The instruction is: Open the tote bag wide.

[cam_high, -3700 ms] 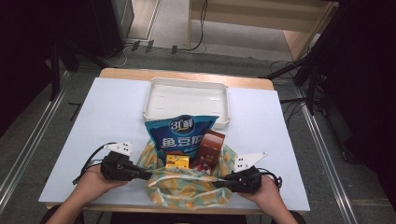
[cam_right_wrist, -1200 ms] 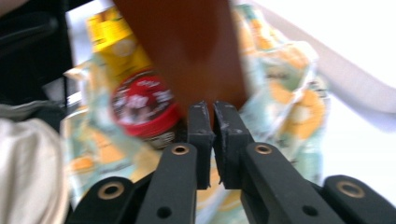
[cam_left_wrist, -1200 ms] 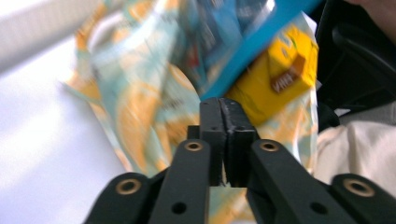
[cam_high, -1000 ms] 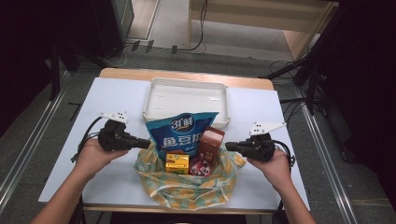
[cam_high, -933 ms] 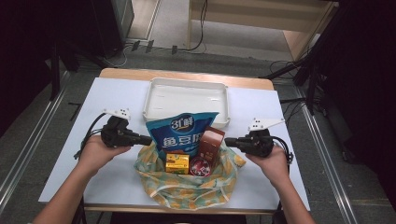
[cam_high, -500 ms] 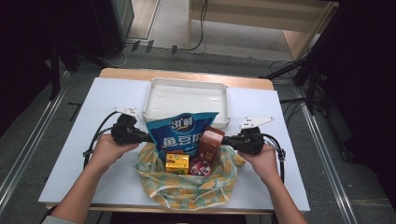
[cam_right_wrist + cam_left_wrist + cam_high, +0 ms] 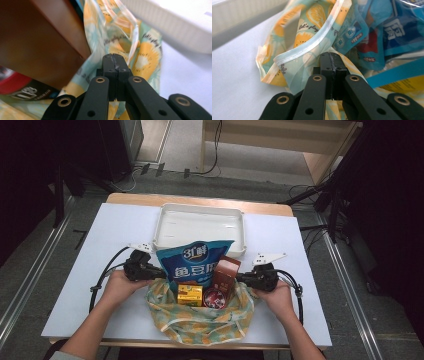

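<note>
both hands have moved in from the tabletop edge to the bag (image 7: 200,320). left gripper (image 7: 159,271) and right gripper (image 7: 239,279) each pinch its rim on opposite sides, probably to hold it open around the snacks, just before the white tray (image 7: 200,220).

White table (image 7: 90,270). White tray (image 7: 165,222) at 12 o'clock. Fruit-print bag (image 7: 200,322) holding snacks at 6, just below tray.

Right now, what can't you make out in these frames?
- Bag film between either gripper's closed jaws: hidden by the jaws, both gripper views.
- Brown box print: blurred, right gripper view.
- Yellow box label: too small, high view.
- Blue snack packet base: sunk behind the bag's rim.
</note>
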`<action>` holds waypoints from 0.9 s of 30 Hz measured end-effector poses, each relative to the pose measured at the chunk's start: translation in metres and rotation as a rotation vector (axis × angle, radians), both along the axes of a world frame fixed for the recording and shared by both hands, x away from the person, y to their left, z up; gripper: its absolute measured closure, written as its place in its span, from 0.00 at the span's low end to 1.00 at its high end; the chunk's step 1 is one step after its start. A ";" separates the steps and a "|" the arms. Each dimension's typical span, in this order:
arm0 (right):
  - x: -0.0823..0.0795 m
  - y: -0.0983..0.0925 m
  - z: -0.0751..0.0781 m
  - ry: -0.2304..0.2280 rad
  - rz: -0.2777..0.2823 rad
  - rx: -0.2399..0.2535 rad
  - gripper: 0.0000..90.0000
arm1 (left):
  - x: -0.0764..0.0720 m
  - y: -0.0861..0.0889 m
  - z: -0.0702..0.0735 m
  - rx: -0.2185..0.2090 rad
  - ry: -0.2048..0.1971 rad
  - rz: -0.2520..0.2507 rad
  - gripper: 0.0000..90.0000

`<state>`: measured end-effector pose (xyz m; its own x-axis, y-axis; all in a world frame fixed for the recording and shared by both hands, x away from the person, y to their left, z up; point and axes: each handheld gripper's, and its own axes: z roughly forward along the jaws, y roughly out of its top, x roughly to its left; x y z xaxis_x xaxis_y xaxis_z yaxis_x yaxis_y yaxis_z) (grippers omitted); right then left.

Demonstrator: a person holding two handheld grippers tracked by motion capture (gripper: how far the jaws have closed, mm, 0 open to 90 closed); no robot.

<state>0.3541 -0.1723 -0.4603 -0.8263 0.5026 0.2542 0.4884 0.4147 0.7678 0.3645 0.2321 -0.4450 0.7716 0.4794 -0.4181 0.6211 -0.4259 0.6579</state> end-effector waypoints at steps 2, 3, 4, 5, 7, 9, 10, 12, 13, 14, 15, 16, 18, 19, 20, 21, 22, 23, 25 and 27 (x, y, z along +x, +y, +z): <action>0.001 0.001 -0.002 -0.006 0.005 -0.011 1.00 | 0.000 -0.002 -0.004 0.005 0.007 0.001 1.00; 0.002 0.002 -0.005 0.006 0.012 -0.019 1.00 | 0.000 -0.003 -0.008 0.021 0.016 -0.002 1.00; 0.003 0.002 -0.006 0.007 0.013 -0.020 1.00 | 0.001 -0.002 -0.009 0.024 0.016 -0.002 1.00; 0.003 0.002 -0.007 0.008 0.014 -0.024 1.00 | 0.001 -0.002 -0.011 0.017 0.024 0.004 1.00; 0.005 0.002 -0.009 0.016 0.020 -0.025 1.00 | 0.002 -0.001 -0.012 0.023 0.028 0.000 1.00; 0.005 0.002 -0.010 0.015 0.022 -0.026 1.00 | 0.002 -0.001 -0.013 0.026 0.028 0.003 1.00; 0.006 0.003 -0.013 0.028 0.021 -0.032 1.00 | 0.002 -0.001 -0.015 0.030 0.026 0.004 1.00; 0.007 0.004 -0.014 0.030 0.022 -0.034 1.00 | 0.002 -0.001 -0.016 0.037 0.025 0.004 1.00; 0.009 0.006 -0.016 0.028 0.026 -0.044 1.00 | 0.004 0.000 -0.017 0.040 0.018 0.009 1.00; 0.009 0.006 -0.017 0.031 0.026 -0.046 1.00 | 0.005 0.000 -0.018 0.036 0.016 0.015 1.00; 0.010 0.007 -0.018 0.032 0.028 -0.044 1.00 | 0.005 0.001 -0.018 0.038 0.017 0.014 0.99; 0.011 0.007 -0.020 0.039 0.026 -0.055 1.00 | 0.005 0.001 -0.018 0.038 0.017 0.014 0.99; 0.012 0.007 -0.022 0.054 0.022 -0.069 1.00 | 0.006 0.000 -0.022 0.057 0.015 0.002 0.98; 0.013 0.007 -0.022 0.062 0.022 -0.067 1.00 | 0.007 0.000 -0.023 0.065 0.016 -0.003 0.98; 0.013 0.006 -0.022 0.058 0.020 -0.065 1.00 | 0.007 0.001 -0.023 0.066 0.022 0.000 0.98; 0.013 0.005 -0.022 0.063 0.018 -0.059 1.00 | 0.007 0.001 -0.022 0.060 0.028 0.008 0.97; 0.014 0.004 -0.021 0.063 0.015 -0.052 1.00 | 0.007 0.002 -0.020 0.050 0.029 0.008 0.96; 0.014 0.002 -0.019 0.065 0.011 -0.039 1.00 | 0.007 0.004 -0.018 0.046 0.029 0.012 0.95; 0.015 -0.002 -0.015 0.067 -0.006 -0.021 0.96 | 0.006 0.006 -0.012 0.039 0.015 0.015 0.93; 0.015 -0.003 -0.014 0.068 -0.014 -0.010 0.95 | 0.005 0.006 -0.009 0.032 0.009 0.017 0.91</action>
